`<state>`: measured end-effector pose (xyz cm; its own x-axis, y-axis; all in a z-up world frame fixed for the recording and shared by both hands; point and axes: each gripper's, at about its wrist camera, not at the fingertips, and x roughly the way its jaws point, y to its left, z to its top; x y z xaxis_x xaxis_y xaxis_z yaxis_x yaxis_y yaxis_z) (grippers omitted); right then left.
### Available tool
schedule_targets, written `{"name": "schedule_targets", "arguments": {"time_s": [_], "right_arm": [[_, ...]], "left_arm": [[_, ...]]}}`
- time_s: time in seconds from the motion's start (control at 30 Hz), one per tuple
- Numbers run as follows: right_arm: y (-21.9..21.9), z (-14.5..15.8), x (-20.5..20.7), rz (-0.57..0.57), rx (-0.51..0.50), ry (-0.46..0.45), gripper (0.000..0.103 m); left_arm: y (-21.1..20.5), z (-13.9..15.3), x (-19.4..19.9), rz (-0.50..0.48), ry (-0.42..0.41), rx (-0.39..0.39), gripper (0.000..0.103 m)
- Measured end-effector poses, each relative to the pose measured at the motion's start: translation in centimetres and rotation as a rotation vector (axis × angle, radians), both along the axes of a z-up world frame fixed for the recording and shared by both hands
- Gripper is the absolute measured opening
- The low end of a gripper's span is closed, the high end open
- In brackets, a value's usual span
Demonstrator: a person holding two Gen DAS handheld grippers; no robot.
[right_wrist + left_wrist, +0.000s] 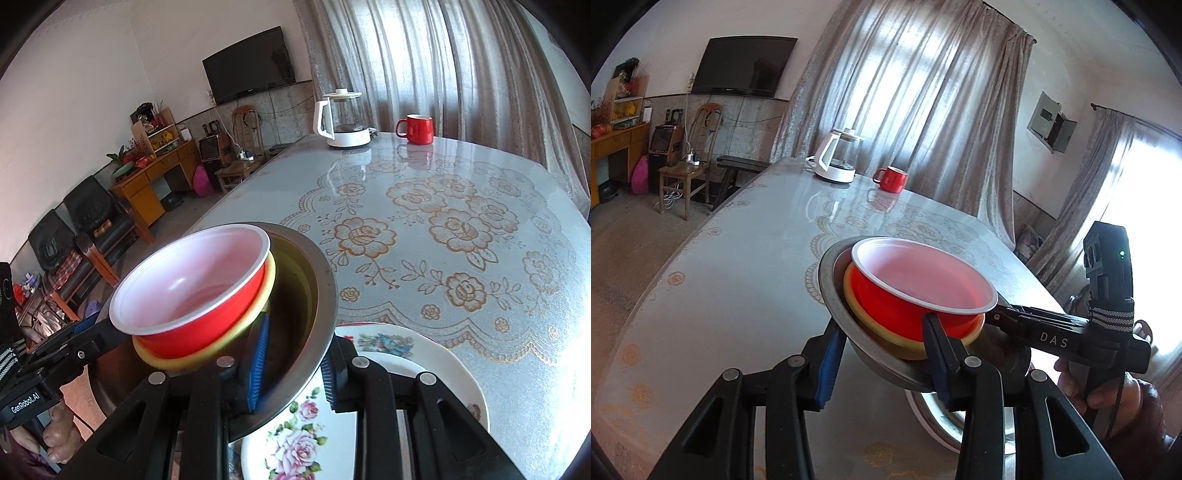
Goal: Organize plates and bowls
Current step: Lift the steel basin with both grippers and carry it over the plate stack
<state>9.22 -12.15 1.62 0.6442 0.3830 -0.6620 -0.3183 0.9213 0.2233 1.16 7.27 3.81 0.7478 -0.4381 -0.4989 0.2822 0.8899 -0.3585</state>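
Both grippers pinch the rim of the steel bowl (317, 291) from opposite sides, the left gripper (882, 354) and the right gripper (295, 365) holding it above the floral plate (424, 369) on the table (480, 258). A red bowl (192, 288) sits in a yellow one (271, 273) inside it.

Ahead of me the bench (461, 258) lies open across its flowered middle, so I could pass there. The kettle (341, 120) and red mug (417, 129) block the far edge. Close in, the steel bowl (317, 295) and floral plate (424, 369) crowd my near side.
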Motion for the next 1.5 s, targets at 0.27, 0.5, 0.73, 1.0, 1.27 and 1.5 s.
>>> {"name": "schedule_targets", "arguments": {"time_s": [0.27, 0.5, 0.73, 1.0, 1.27, 1.5], "right_arm": [[-3.1, 0.3, -2.4, -0.049, -0.009, -0.012, 0.026], [-6.0, -0.6, -4.7, -0.095, -0.022, 0.012, 0.027], [-8.2, -1.5, -6.1, -0.141, -0.014, 0.038, 0.028], [-8.9, -2.3, -6.9, -0.16, -0.024, 0.055, 0.028], [-9.1, -3.1, -7.2, -0.164, -0.038, 0.079, 0.028], [-8.9, -3.8, -7.5, -0.158, -0.075, 0.081, 0.029]], "left_arm": [[-3.2, 0.4, -0.7, -0.092, -0.005, 0.007, 0.043], [-6.0, 0.3, -1.3, -0.173, 0.01, 0.016, 0.045], [-7.7, -0.1, -1.7, -0.215, 0.026, 0.03, 0.047], [-8.5, -1.3, -1.2, -0.247, 0.055, 0.049, 0.047], [-8.9, -2.8, -1.2, -0.272, 0.102, 0.066, 0.047], [-9.2, -3.5, -1.7, -0.289, 0.121, 0.072, 0.047]]}}
